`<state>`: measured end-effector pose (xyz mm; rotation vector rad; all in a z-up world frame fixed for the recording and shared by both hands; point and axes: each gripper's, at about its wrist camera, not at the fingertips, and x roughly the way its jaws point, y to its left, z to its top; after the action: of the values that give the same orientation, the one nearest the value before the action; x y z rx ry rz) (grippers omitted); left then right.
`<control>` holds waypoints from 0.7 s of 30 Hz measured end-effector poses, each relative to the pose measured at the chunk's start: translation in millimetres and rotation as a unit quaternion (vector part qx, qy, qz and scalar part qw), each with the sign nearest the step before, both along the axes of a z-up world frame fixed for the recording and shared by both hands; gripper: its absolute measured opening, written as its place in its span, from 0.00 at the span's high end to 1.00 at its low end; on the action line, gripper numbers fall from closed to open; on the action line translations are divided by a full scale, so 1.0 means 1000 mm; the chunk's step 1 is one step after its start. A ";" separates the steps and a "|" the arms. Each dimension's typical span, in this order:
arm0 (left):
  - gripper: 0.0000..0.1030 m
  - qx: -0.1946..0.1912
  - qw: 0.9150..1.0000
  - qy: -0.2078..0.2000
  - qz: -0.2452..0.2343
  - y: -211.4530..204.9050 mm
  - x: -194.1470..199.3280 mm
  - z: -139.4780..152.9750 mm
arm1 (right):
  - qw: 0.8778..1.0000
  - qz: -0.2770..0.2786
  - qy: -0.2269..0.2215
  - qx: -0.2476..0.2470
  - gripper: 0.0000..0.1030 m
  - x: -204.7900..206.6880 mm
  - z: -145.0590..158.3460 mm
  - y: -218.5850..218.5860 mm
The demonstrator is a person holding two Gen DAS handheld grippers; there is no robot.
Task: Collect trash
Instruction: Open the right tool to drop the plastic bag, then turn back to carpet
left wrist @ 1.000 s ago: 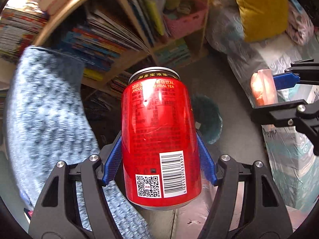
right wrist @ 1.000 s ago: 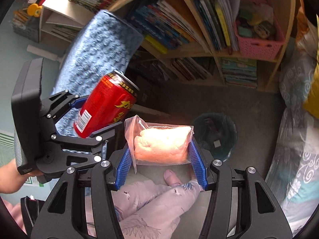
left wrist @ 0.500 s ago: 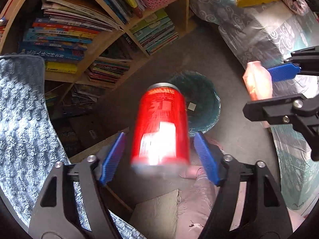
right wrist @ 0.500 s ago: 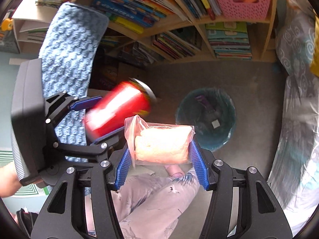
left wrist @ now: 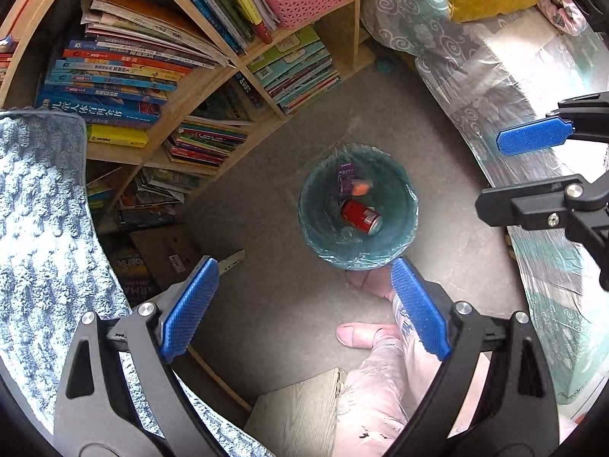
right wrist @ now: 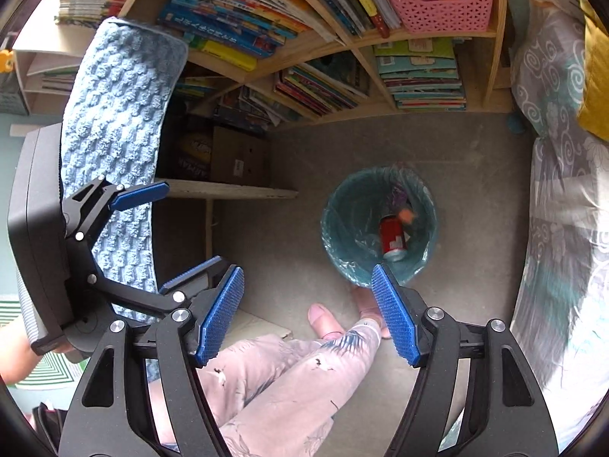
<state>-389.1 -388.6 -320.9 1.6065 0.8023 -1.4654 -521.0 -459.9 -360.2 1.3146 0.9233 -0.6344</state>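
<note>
A teal-lined trash bin [left wrist: 309, 205] [right wrist: 330, 228] stands on the grey floor below both grippers. Inside it lie a red drink can [left wrist: 359, 216] [right wrist: 392, 238], a small pink-orange bag [left wrist: 361, 187] [right wrist: 407, 214] and a purple wrapper [left wrist: 345, 179]. My left gripper [left wrist: 304, 263] [right wrist: 190, 224] points straight down near the bin; its jaws are opening with nothing between them. My right gripper [right wrist: 307, 269] [left wrist: 506, 169] hangs beside it. Its jaws are opening too, and they hold nothing.
A wooden bookshelf [left wrist: 160, 76] full of books and a pink basket [right wrist: 437, 0] lines the far side. A blue towel [right wrist: 118, 133] drapes at the left, a patterned bed [left wrist: 495, 76] runs along the right. A person's foot [left wrist: 361, 333] and trouser leg [right wrist: 274, 373] are just before the bin.
The red can has left my left gripper and the pink bag has left my right gripper; both now lie in the bin. Both grippers opened wide and sank lower.
</note>
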 end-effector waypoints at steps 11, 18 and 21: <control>0.13 -0.025 0.999 0.012 0.035 0.003 0.021 0.035 | 1.000 0.011 0.007 -0.022 0.31 -0.003 0.030 -0.003; 0.11 -0.065 0.993 0.024 0.100 0.021 0.071 0.102 | 0.994 0.083 -0.023 -0.062 0.31 0.031 0.081 -0.018; 0.09 -0.095 0.985 0.019 0.145 0.036 0.105 0.141 | 0.985 0.142 -0.044 -0.089 0.30 0.067 0.112 -0.027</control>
<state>-283.7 -352.3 -179.9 1.2637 0.8509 -1.3233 -454.3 -486.5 -248.4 1.0211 0.9366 -0.4228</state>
